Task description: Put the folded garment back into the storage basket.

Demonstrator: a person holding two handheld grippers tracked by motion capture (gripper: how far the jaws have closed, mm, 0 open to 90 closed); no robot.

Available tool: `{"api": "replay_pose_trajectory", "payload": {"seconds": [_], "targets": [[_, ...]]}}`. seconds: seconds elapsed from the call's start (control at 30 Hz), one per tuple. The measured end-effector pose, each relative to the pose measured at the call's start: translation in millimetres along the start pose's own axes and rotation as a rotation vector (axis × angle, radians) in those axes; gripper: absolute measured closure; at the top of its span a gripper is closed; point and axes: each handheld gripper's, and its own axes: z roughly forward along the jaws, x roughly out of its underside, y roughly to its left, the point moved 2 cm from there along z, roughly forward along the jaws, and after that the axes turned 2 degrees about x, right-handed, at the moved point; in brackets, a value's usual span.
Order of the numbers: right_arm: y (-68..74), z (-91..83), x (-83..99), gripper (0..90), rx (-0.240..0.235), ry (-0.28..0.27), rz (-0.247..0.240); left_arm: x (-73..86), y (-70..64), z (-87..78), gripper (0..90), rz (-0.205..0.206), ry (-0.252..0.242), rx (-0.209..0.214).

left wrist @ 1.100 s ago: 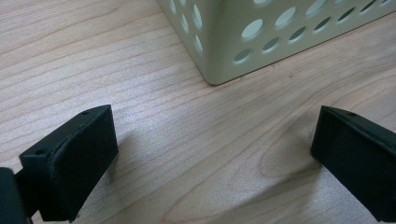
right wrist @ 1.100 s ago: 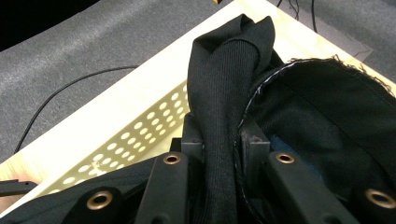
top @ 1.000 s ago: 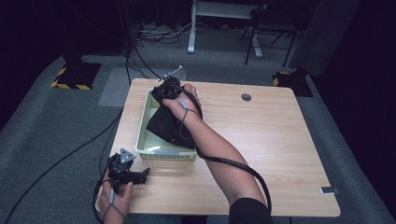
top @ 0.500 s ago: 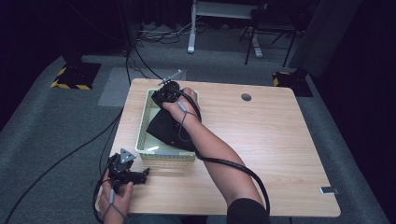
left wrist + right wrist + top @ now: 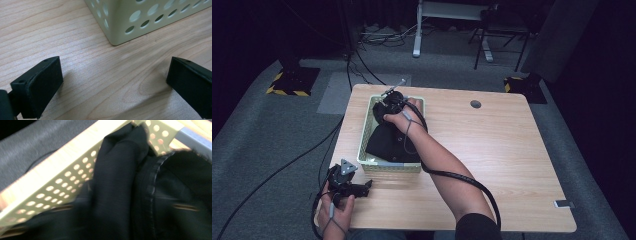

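My left gripper [image 5: 346,183] rests on the surface [image 5: 512,150] near the front-left corner, its jaws spread wide and released, touching nothing; one corner of the basket [image 5: 130,17] sits just ahead of them. My right gripper [image 5: 393,102] is down in the far end of the one pale green basket [image 5: 382,165], among the one black cloth [image 5: 384,142]. The blurred cloth [image 5: 120,195] hides those jaws, so I cannot tell their state.
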Motion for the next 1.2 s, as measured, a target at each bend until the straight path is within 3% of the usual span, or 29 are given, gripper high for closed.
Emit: {"api": "replay_pose_trajectory", "payload": {"seconds": [0.03,0.1,0.2,0.4,1.2], "targets": [[0.0,0.0,0.0,27.1,0.0,0.0,0.0,0.0,0.0,0.0,0.4,0.0,0.0,0.0],[-2.2,-3.1,-1.0,20.3,0.033,-0.054,-0.04,0.0,0.0,0.0,0.4,0.0,0.0,0.0],[-3.8,-13.8,-2.7,17.3,0.012,-0.104,-0.019,0.0,0.0,0.0,0.4,0.0,0.0,0.0],[-4.9,-40.0,-2.2,18.0,-0.003,-0.15,-0.036,0.0,-0.1,0.1,0.4,0.0,-0.001,0.0],[-14.6,-100.5,19.6,17.1,-0.001,-0.228,-0.097,0.0,0.0,0.0,0.4,0.002,-0.001,-0.001]]}}
